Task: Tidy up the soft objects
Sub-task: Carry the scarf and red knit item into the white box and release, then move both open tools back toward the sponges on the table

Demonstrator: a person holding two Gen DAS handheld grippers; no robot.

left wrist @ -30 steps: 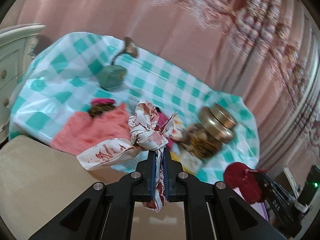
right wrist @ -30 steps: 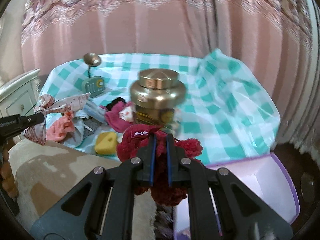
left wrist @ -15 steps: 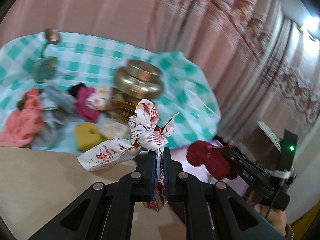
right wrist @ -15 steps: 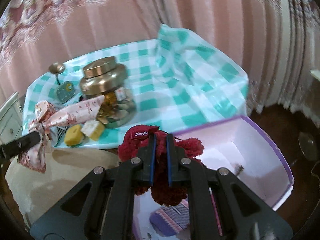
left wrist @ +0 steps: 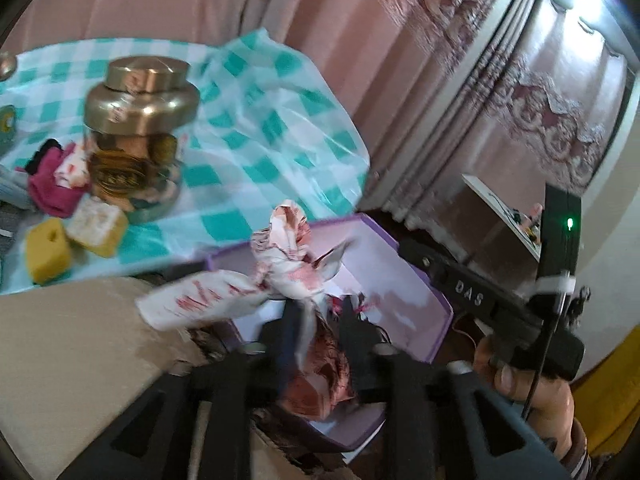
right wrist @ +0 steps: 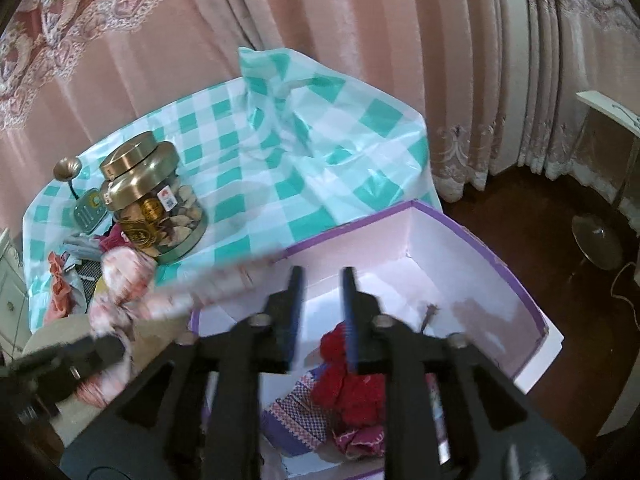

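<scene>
The left claw (left wrist: 318, 320) is opening, its two fingers now a little apart. The knotted patterned scarf (left wrist: 280, 276), white with red print, is between them and hangs loose; its knot stands above the fingertips and one tail goes out to the left. The pads do not seem to press it any more, though the picture is blurred there. Under this claw is the purple storage box (left wrist: 440, 300) with white inside walls.

The right claw (right wrist: 322, 300) is opening too, with a narrow gap between its fingers and nothing between them. Just below it, inside the same box (right wrist: 532, 304), lies the red fluffy yarn piece (right wrist: 348, 384), on top of a purple patterned knit cloth (right wrist: 296, 412). In the left wrist view a hand (left wrist: 532, 392) holds the right claw's handle over the box's right side.

Behind the box is the tabletop with a teal checked cloth (right wrist: 304, 184). On it stands a glass jar with a gold lid (right wrist: 154, 196). Near the jar are two yellow sponges (left wrist: 48, 248), a magenta cloth (left wrist: 52, 184) and a coral pink cloth (right wrist: 58, 292). Pink curtains (right wrist: 320, 20) hang behind everything.
</scene>
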